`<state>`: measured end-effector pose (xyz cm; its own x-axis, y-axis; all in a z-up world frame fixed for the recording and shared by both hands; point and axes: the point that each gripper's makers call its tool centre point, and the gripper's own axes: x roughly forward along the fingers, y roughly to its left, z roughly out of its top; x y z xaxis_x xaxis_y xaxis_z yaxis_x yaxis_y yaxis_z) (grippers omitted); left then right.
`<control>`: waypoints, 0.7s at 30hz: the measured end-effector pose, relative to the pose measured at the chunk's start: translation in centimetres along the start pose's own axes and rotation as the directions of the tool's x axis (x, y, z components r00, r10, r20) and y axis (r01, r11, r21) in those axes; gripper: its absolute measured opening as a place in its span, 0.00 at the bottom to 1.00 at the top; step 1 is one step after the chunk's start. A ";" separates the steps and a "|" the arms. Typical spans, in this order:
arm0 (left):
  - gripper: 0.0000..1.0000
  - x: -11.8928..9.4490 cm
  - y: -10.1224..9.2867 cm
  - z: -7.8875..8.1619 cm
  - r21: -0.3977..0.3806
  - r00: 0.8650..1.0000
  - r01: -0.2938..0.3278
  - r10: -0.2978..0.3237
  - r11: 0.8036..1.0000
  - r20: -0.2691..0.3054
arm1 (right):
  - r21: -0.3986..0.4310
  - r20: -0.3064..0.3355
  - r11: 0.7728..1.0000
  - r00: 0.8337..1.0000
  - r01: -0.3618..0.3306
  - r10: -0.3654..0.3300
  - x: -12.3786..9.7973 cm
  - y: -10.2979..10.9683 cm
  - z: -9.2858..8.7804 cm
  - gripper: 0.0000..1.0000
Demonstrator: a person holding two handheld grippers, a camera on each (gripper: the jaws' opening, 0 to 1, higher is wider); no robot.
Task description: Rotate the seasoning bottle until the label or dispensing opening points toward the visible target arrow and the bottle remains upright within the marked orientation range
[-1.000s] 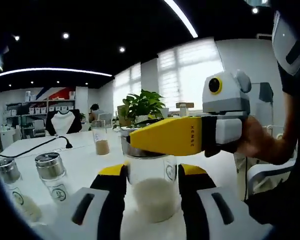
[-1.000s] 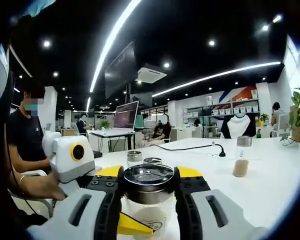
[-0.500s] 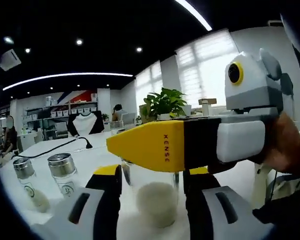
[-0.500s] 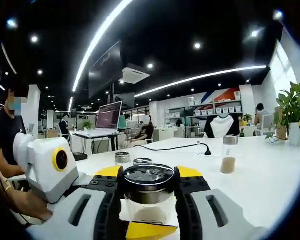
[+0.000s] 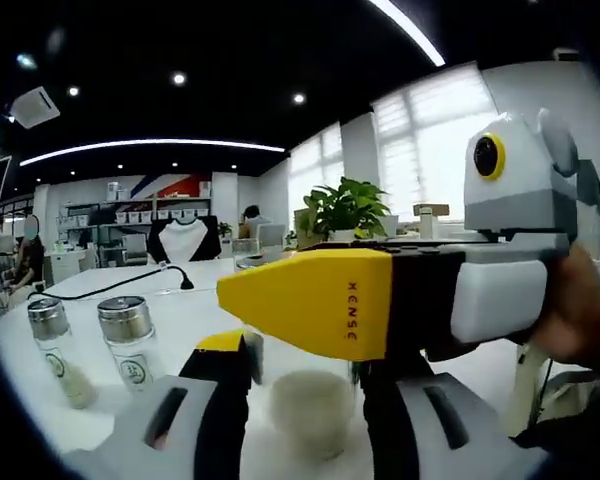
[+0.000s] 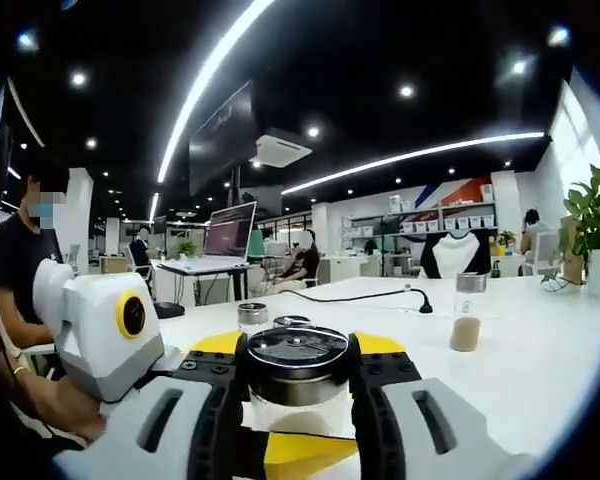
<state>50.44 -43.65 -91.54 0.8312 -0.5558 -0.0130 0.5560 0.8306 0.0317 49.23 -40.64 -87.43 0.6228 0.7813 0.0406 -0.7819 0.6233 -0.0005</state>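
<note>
- Spreading wide and flat under everything, a smooth white surface (image 6: 540,390) is carrying the bottles, a black cable and, far off, a leafy green plant (image 5: 345,207) in a pale pot.
- Reaching across the left gripper view from the right, the right claw (image 6: 298,372) is showing its blunt, matte yellow wedge tip with a black and grey plastic body behind it, a person's hand wrapped around the rear.
- Rising from the bottom of the left gripper view, the left claw (image 5: 305,385) is showing glossy black fingers with yellow tips and grey shells, pinching the glass body of the seasoning bottle (image 5: 310,405) from both sides.
- Standing upright between those fingers, the seasoning bottle is a clear glass cylinder holding pale, grainy white powder in its lower part.
- Sitting in the right gripper view, the bottle's round metal cap (image 6: 298,358), shiny and perforated on top, is being gripped on both sides by the right claw's yellow-tipped fingers.
- Standing to the left in the left gripper view, two spare shakers (image 5: 128,342) of clear glass with ribbed silver caps are sitting just beside each other.
- Standing well apart on the surface, a slim glass jar (image 6: 466,312) is holding brown powder.
</note>
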 end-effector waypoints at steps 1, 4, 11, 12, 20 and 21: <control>0.45 0.0 0.0 0.0 -0.001 1.000 0.016 -0.016 1.000 -0.003 | -0.003 -0.002 1.000 1.000 -0.012 0.012 0.0 0.1 0.0 0.39; 0.45 0.0 -0.1 0.0 0.003 0.999 0.044 -0.044 0.999 -0.007 | -0.003 -0.008 1.000 1.000 -0.030 0.030 0.0 0.3 -0.2 0.39; 0.45 0.0 -0.3 -0.2 0.002 0.991 0.133 -0.133 0.991 -0.023 | 0.024 -0.006 0.997 0.997 -0.079 0.079 -0.3 0.6 -0.4 0.39; 0.45 -0.1 -0.5 -0.2 0.003 0.987 0.160 -0.160 0.987 -0.029 | 0.031 -0.005 0.996 0.996 -0.089 0.089 -0.3 0.6 -0.4 0.39; 0.45 -0.3 -0.8 -0.2 -0.001 0.961 0.272 -0.272 0.962 -0.046 | 0.052 -0.014 0.984 0.985 -0.168 0.169 0.2 0.7 -0.4 0.40; 0.45 -0.3 -0.9 -0.2 -0.002 0.959 0.279 -0.279 0.960 -0.050 | 0.045 -0.017 0.985 0.985 -0.169 0.170 0.3 0.8 -0.4 0.41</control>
<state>49.71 -44.23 -91.81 0.6423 -0.7631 -0.0712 0.7660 0.6424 0.0252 48.83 -39.93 -87.82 0.4810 0.8764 0.0234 -0.8764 0.4800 0.0381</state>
